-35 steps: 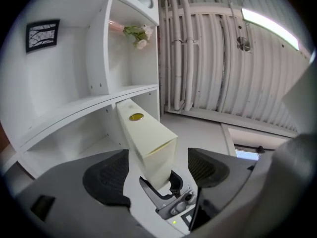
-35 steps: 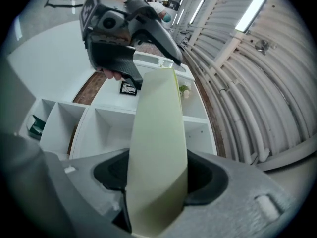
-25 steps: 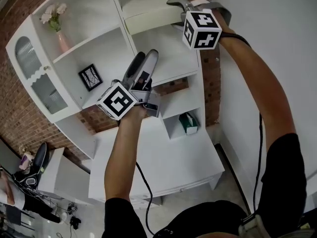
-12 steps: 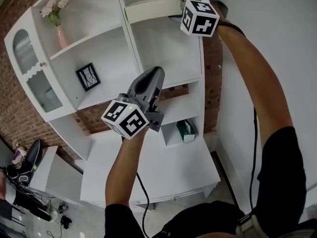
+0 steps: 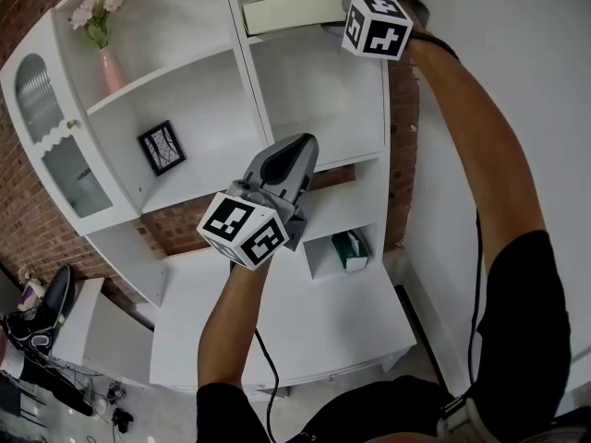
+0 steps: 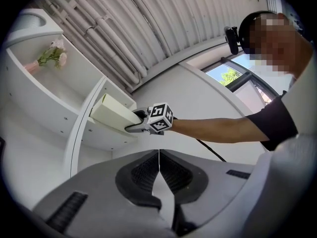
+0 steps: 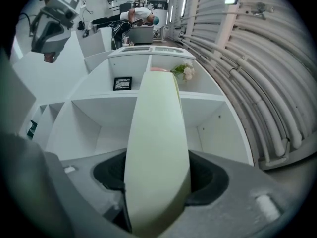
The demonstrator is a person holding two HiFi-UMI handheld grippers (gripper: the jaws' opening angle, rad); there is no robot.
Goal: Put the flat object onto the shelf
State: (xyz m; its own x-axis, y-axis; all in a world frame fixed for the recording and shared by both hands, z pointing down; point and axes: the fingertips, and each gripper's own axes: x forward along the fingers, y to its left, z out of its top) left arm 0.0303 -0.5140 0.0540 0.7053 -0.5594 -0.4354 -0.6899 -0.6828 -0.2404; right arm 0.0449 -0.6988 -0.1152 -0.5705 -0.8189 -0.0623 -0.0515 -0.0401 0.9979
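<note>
**Flat slab held by one end at the top shelf**

The right gripper [image 5: 334, 5] was clamped across the near end of the pale flat slab [image 5: 282, 12], its jaws wide on the slab's thickness. The slab reached out straight over the top board of the white shelf unit [image 5: 305, 100]; whether it rested there was unclear. It looked stiff and light, so an end grip should serve. The left gripper [image 6: 159, 162], lower and nearer, had just closed on nothing.

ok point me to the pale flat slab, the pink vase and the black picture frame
pale green flat slab [image 5: 286, 13], head view, middle of its long edge
pink vase [image 5: 111, 70], head view, its body
black picture frame [image 5: 162, 148], head view, its centre
</note>
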